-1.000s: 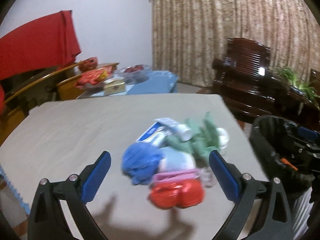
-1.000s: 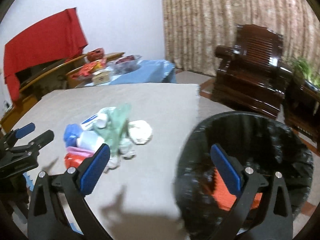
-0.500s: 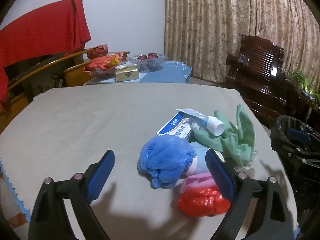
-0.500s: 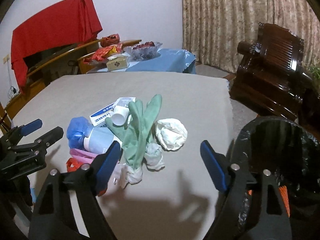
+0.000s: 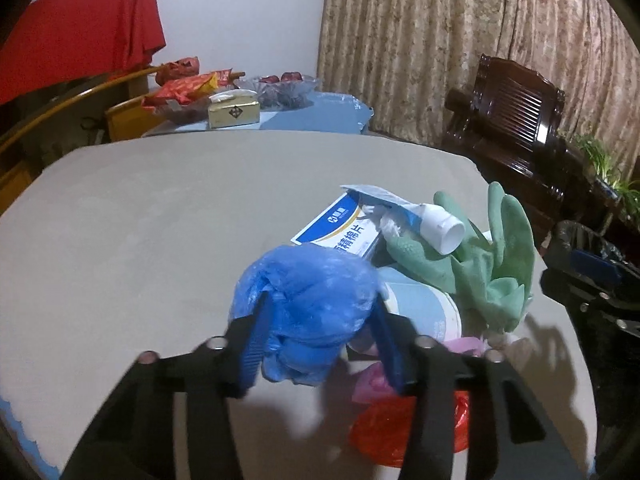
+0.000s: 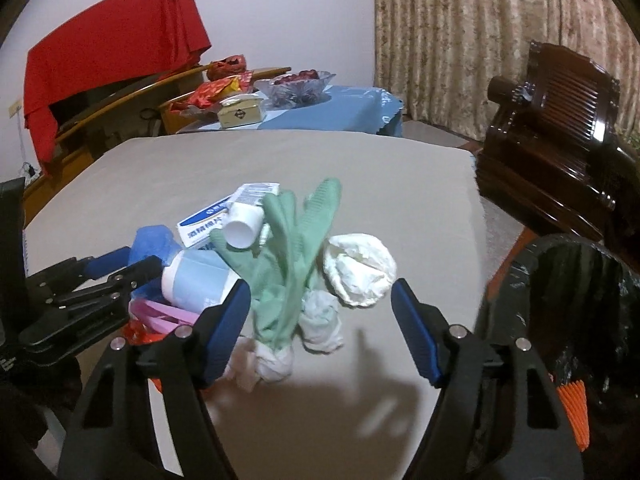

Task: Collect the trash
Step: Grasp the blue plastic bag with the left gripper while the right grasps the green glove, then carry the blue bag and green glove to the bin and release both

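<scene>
A heap of trash lies on the grey table (image 5: 140, 220). My left gripper (image 5: 320, 340) is shut on a crumpled blue plastic bag (image 5: 308, 304) at the heap's left side; it also shows in the right wrist view (image 6: 120, 268). Beside it lie a green rubber glove (image 5: 492, 264), a white tube (image 5: 436, 228), a blue-white box (image 5: 340, 228), a pale blue bottle (image 5: 420, 308), a pink bag (image 5: 376, 380) and a red bag (image 5: 400, 428). My right gripper (image 6: 320, 320) is open, just before the glove (image 6: 288, 264), white wads (image 6: 320, 324) and a crumpled white paper (image 6: 360, 268).
A black-lined trash bin (image 6: 580, 320) stands off the table's right edge, with something orange inside (image 6: 574, 408). A dark wooden chair (image 6: 560, 120) stands behind it. A blue side table (image 6: 320, 108) with a box, snacks and a fruit bowl is at the back.
My left gripper moved forward and closed on the blue bag. My right gripper swung left from the bin toward the heap and came closer to the glove.
</scene>
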The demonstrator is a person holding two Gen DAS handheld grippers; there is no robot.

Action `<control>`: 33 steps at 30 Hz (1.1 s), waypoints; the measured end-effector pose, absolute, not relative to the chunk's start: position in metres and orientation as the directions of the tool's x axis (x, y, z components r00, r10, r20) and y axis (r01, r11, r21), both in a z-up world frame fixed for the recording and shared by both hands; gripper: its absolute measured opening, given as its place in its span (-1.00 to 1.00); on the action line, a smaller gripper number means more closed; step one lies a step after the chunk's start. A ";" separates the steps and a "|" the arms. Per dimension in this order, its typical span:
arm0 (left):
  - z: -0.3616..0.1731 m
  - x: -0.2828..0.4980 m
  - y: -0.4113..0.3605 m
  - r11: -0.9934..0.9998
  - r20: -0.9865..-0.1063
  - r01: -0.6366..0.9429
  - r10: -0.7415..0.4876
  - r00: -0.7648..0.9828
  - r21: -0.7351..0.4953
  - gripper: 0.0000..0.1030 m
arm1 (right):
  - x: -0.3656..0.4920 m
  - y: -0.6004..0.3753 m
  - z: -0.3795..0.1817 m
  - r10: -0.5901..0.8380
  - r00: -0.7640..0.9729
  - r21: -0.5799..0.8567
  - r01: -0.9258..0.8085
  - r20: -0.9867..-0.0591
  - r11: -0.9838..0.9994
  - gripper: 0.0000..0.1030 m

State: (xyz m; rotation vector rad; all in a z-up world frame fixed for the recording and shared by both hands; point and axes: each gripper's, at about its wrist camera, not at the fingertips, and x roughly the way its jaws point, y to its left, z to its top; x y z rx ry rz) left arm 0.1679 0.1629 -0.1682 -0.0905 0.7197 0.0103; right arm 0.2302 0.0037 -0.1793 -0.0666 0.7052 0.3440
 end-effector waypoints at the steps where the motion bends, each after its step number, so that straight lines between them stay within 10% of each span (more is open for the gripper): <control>1: -0.167 0.167 0.166 0.995 -0.655 -0.042 -0.026 0.755 -0.089 -0.27 | 0.232 0.006 -0.180 0.291 0.706 0.055 -0.337 -0.646 0.940 0.33; 9: -0.158 0.155 0.180 0.992 -0.632 -0.072 -0.012 0.775 -0.107 -0.50 | 0.254 0.025 -0.190 0.298 0.678 0.060 -0.352 -0.672 0.934 -0.06; 13: -0.151 0.148 0.186 0.989 -0.623 -0.087 -0.008 0.782 -0.122 -0.53 | 0.262 0.031 -0.191 0.310 0.654 0.060 -0.374 -0.691 0.925 -0.74; 33: -0.090 0.122 0.175 0.987 -0.508 -0.042 -0.043 0.860 -0.154 -0.70 | 0.210 0.002 -0.114 0.460 0.697 0.155 -0.456 -0.549 0.876 -0.80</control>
